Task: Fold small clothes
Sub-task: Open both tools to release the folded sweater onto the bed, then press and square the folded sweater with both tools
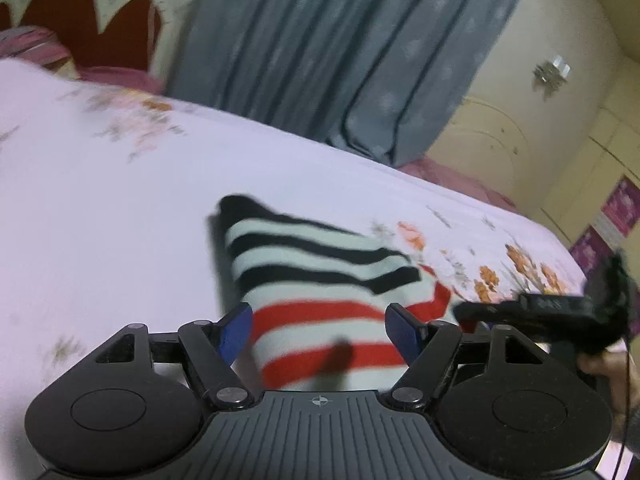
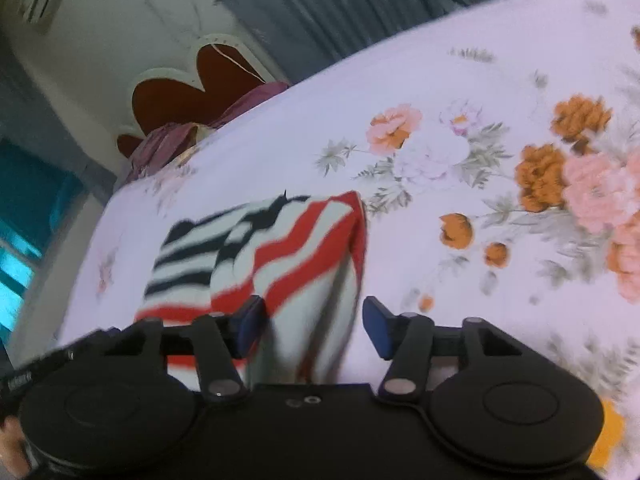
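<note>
Right up close, the left gripper (image 1: 318, 330) has its blue pads spread, not pressing; the striped knit garment (image 1: 320, 280) lies btwn them on the bed. At 3 o'clock in the left wrist view, the right gripper's black body (image 1: 560, 312) pokes in w/ a bit of the person's hand below it. The right gripper (image 2: 314, 328) is likewise released, pads apart w/ the garment's red-striped edge btwn them, untouched as far as I can tell. Garment sits bunched on the floral bedsheet (image 2: 460, 152), black stripes on its far part. Further back at 12 o'clock: grey curtain (image 1: 340, 40); at 10 o'clock, a red-and-cream headboard (image 1: 88, 20).
</note>
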The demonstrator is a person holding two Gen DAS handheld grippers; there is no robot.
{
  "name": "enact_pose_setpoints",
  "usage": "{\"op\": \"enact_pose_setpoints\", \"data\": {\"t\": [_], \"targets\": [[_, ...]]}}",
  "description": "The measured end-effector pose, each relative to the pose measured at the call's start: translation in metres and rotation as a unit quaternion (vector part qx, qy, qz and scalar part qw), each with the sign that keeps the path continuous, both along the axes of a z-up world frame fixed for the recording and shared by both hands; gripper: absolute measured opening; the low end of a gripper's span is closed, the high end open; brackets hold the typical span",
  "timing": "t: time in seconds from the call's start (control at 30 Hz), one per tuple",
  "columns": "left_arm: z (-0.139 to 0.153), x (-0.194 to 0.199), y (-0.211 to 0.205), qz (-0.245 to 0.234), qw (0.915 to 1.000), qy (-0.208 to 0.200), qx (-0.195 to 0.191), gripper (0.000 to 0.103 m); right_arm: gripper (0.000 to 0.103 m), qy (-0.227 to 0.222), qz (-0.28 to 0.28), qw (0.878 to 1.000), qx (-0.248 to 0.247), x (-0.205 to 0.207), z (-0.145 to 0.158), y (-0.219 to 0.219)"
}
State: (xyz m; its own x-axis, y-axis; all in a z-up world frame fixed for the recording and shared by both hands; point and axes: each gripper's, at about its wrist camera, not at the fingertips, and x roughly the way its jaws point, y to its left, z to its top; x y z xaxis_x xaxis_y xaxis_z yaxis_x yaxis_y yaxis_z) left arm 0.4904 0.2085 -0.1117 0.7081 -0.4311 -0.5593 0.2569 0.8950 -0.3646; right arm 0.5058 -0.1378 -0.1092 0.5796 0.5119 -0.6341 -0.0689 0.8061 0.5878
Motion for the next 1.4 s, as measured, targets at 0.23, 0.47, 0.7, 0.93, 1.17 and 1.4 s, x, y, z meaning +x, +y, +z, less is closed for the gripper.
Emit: {"op": "enact_pose_setpoints", "data": {"t": [0.23,0.47,0.7,0.93,1.17,1.4], "targets": [[-0.009,0.031,-0.045,-0.056,0.996,0.006,0.07,0.06,0.011,-0.073,0.039,0.995,-0.06,0.02,0.016,0.032],[-0.031,0.053,-0.048,-0.052,0.9945,0.02,0.088,0.06,0.01,-0.067,0.038,0.992,-0.095,0.039,-0.011,0.038],[-0.023,0.047,-0.051,-0.07,0.9921,0.017,0.103,0.06,0.01,-0.045,0.035,0.995,-0.087,0.031,-0.002,0.036],[-0.006,0.039,-0.057,-0.069,0.9919,-0.004,0.107,0.06,0.025,-0.055,0.01,0.992,-0.112,0.022,0.014,0.03],[-0.01,0.043,-0.078,-0.052,0.9928,0.016,0.107,0.06,0.013,-0.113,0.049,0.965,-0.232,0.033,0.028,0.074],[-0.008,0.018,-0.074,-0.063,0.9911,0.007,0.117,0.06,0.015,-0.046,0.087,0.949,-0.299,0.028,0.023,0.08]]}}
